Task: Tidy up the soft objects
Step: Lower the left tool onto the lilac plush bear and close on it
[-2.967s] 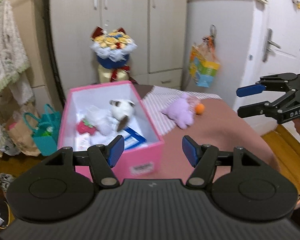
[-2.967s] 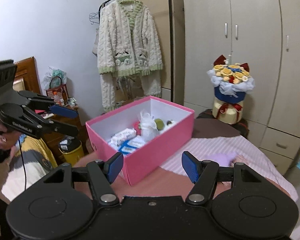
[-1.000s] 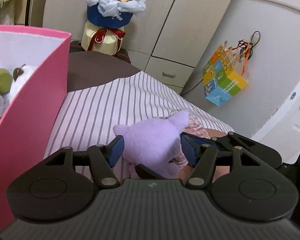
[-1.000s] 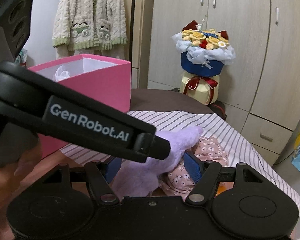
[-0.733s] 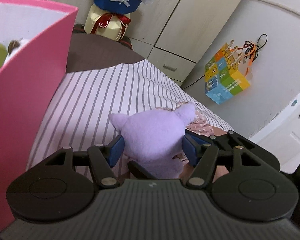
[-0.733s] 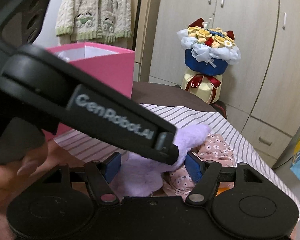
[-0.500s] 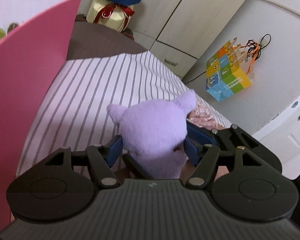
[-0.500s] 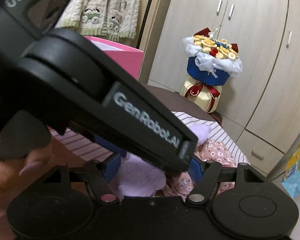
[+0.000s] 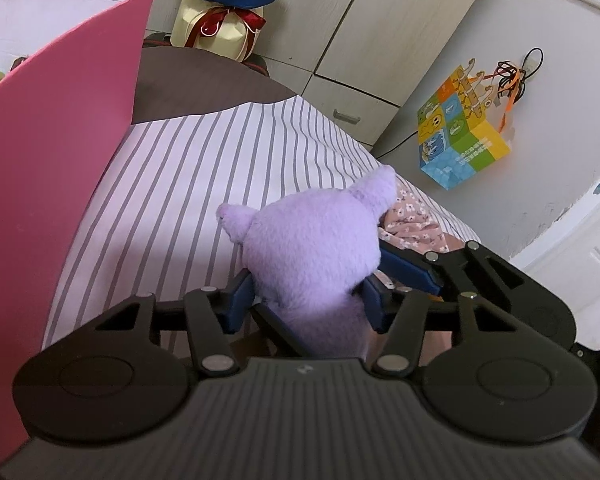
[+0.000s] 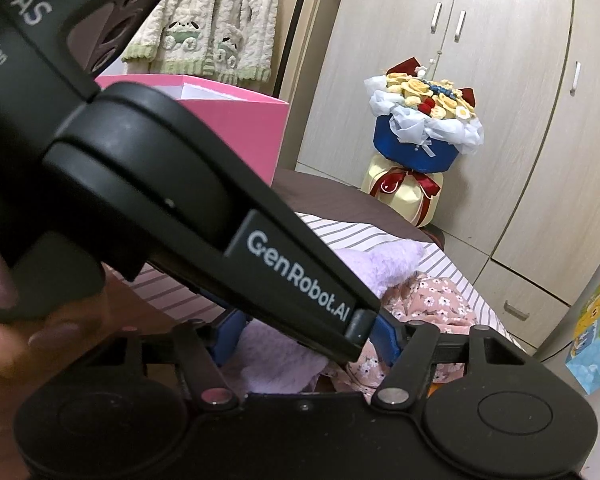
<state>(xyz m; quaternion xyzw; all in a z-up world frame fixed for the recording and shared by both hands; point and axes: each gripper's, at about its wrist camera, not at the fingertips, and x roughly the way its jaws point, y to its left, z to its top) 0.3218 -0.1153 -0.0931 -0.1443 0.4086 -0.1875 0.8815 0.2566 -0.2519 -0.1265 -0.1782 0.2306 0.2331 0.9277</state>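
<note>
Left wrist view: left hand-held gripper (image 9: pixel 304 304) closing w/ fuzzy lilac plush toy (image 9: pixel 312 248) betw. pads, right of tall pink cardboard box (image 9: pixel 60 128), prob. its destination; right hand-held gripper (image 10: pixel 306 338) also closing round it.

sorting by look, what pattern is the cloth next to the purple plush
Pink with small white flowers: the floral cloth shows best in the right wrist view, beside the purple plush.

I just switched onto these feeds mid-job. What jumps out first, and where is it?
The purple plush toy fills the middle of the left wrist view, sitting between the left gripper as its jaws close on it, on the striped sheet. The tall pink box stands at the left. In the right wrist view, the left gripper's black body crosses the frame, half hiding the right gripper, also closing around the toy.
</note>
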